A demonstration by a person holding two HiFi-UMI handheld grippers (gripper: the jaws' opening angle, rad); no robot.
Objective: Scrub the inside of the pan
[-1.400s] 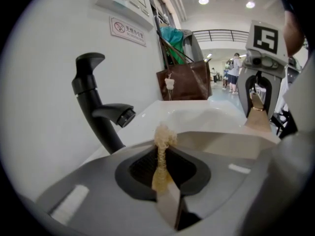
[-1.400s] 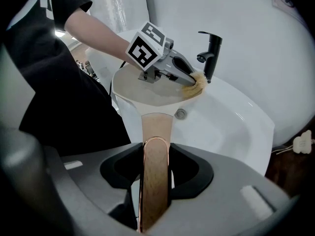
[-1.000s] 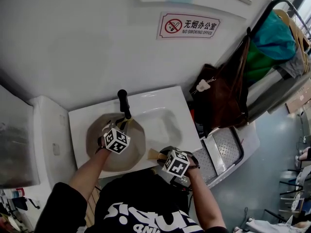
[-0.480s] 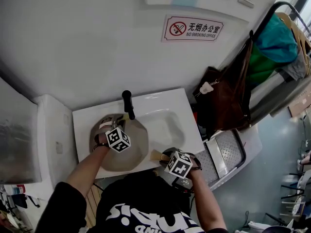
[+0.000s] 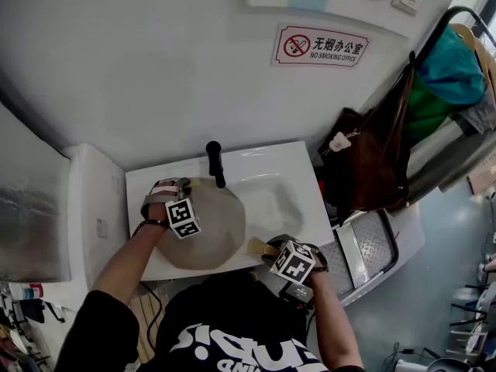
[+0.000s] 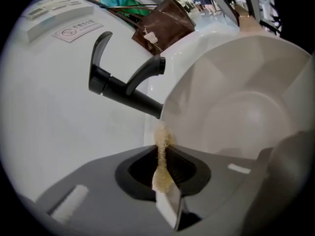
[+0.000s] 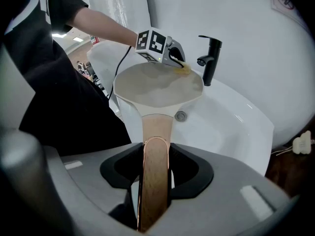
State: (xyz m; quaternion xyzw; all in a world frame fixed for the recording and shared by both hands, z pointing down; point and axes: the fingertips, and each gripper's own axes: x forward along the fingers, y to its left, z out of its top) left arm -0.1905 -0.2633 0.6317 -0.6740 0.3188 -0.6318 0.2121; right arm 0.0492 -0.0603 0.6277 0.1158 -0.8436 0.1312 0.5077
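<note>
Right gripper view: pan handle (image 7: 156,132) is clamped by right gripper (image 7: 155,181) — stiff, judged front-heavy beyond its jaws. Limp scourer (image 6: 161,146) is pinched by left gripper (image 6: 165,191).

We see bright, even indoor light in all three views, washing the white wall (image 5: 155,68) and sink (image 5: 267,196) almost flat, with only soft shadow beneath the pan (image 5: 209,223). Both gripper views bow strongly at the edges and fall to black corners. Close to the lens the grey jaws blur, while the faucet (image 6: 123,90) is fairly sharp.
</note>
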